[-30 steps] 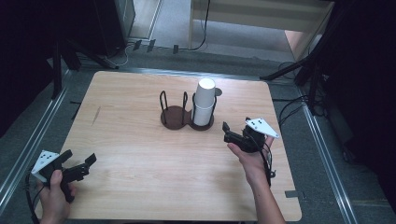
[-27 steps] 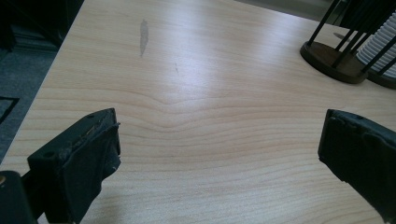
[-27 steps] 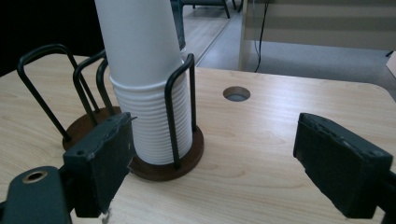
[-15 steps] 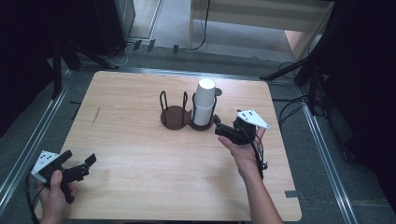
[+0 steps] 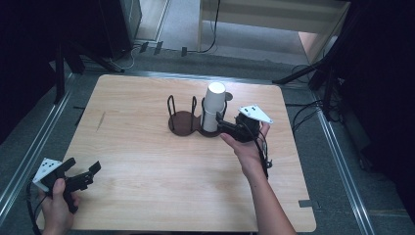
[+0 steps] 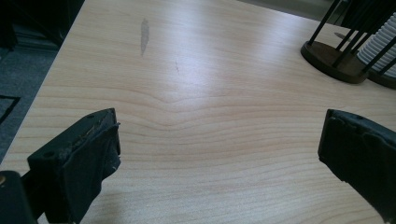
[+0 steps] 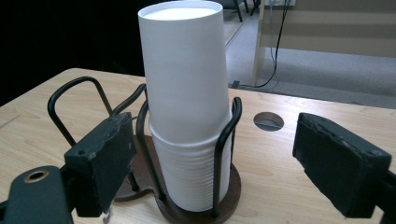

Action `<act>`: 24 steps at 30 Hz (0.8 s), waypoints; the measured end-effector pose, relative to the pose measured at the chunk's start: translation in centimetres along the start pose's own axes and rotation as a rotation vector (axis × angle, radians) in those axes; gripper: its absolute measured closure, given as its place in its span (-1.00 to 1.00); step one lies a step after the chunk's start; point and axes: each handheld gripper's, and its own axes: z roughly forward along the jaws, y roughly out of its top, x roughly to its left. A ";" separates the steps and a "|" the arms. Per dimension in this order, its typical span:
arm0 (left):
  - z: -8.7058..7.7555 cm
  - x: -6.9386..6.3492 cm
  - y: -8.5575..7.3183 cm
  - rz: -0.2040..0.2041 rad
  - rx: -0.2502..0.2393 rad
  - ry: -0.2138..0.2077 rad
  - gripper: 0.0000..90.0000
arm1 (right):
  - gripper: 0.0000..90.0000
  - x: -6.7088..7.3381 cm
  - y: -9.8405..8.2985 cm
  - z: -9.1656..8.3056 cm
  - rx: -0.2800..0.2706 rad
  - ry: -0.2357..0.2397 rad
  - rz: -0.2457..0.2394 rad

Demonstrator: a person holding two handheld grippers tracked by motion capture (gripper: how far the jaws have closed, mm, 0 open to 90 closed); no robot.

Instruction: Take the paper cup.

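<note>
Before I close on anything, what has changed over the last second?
The right gripper moved left across the table toward the stack of white cups in its wire holder; its jaws are open either side of the stack, gripping nothing. The left gripper stayed open at the near left corner. The cups and holder have not moved.
</note>
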 end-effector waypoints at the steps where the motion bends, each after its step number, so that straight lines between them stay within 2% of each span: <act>1: 0.0 0.0 0.0 0.005 0.001 0.000 -1.00 | -0.72 0.1 0.1 0.1 0.002 0.002 0.002; 7: -0.1 -0.3 0.1 0.023 0.001 0.019 -1.00 | -0.72 0.1 1.2 0.7 -0.011 0.012 0.023; 9: 0.0 -0.7 0.2 0.050 0.011 0.025 -1.00 | -0.72 0.0 1.5 1.1 -0.016 0.013 0.036; 12: 0.1 -0.9 0.4 0.063 0.016 0.033 -1.00 | -0.72 -0.1 1.8 1.6 -0.015 0.016 0.046; 14: 0.1 -1.0 0.5 0.056 0.015 0.025 -1.00 | -0.72 0.0 1.8 1.7 -0.012 0.016 0.047; 15: 0.3 -1.2 0.6 0.039 0.010 0.005 -1.00 | -0.72 0.0 1.9 1.9 -0.013 0.017 0.047; 19: 1.4 -3.2 1.4 0.081 0.017 -0.032 -1.00 | -0.72 0.2 2.3 2.9 -0.009 0.026 0.038; 20: 1.4 -3.2 1.4 0.081 0.017 -0.032 -1.00 | -0.72 0.2 2.3 2.9 -0.009 0.026 0.038; 21: 2.0 -4.4 1.8 0.094 0.015 -0.050 -1.00 | -0.72 0.2 2.4 3.2 -0.006 0.032 0.046; 22: 2.4 -4.9 2.0 0.098 0.014 -0.061 -1.00 | -0.72 0.2 2.5 3.3 -0.003 0.033 0.051; 23: 2.4 -4.9 2.0 0.098 0.014 -0.061 -1.00 | -0.72 0.2 2.5 3.4 -0.001 0.032 0.053; 24: 3.1 -6.0 2.4 0.108 0.012 -0.082 -1.00 | -0.72 0.2 2.5 3.5 0.000 0.034 0.052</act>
